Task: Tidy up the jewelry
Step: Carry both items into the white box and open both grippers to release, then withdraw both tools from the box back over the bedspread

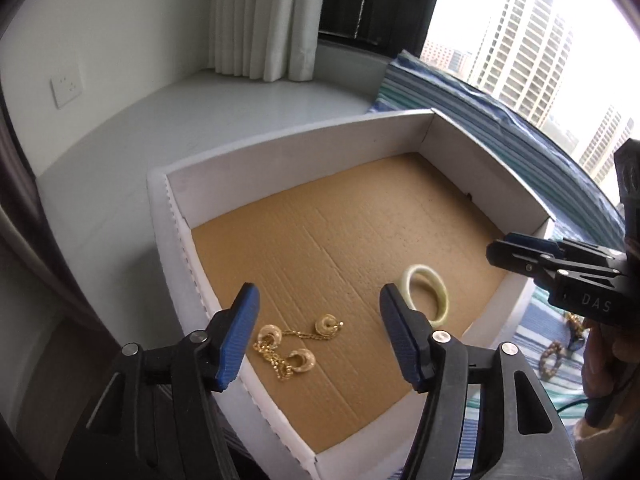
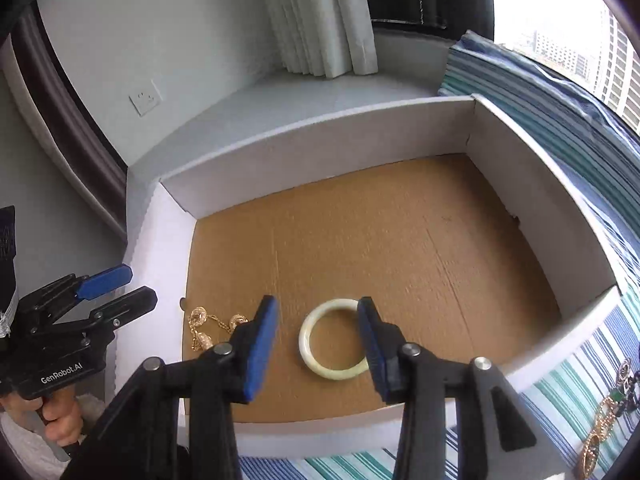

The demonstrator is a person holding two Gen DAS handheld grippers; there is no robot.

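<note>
A white cardboard box (image 1: 288, 144) (image 2: 320, 136) with a brown floor stands on a striped cloth. A gold chain with pale ring charms (image 1: 294, 346) (image 2: 208, 326) lies on its floor near the left wall. My left gripper (image 1: 318, 338) hangs open above it, nothing between the blue pads. A pale jade bangle (image 1: 426, 294) (image 2: 334, 338) lies flat on the floor to the right. Over the bangle my right gripper (image 2: 316, 344) stands open, its pads clear of the ring. The right gripper (image 1: 560, 276) shows in the left wrist view, the left gripper (image 2: 80, 312) in the right wrist view.
More jewelry lies on the striped cloth (image 2: 576, 376) outside the box at the right: beaded gold pieces (image 1: 554, 358) and gold and green pieces (image 2: 608, 412). A grey sill (image 1: 200, 112), curtains (image 1: 260, 16) and a window lie behind. A hand (image 2: 60, 420) grips the left handle.
</note>
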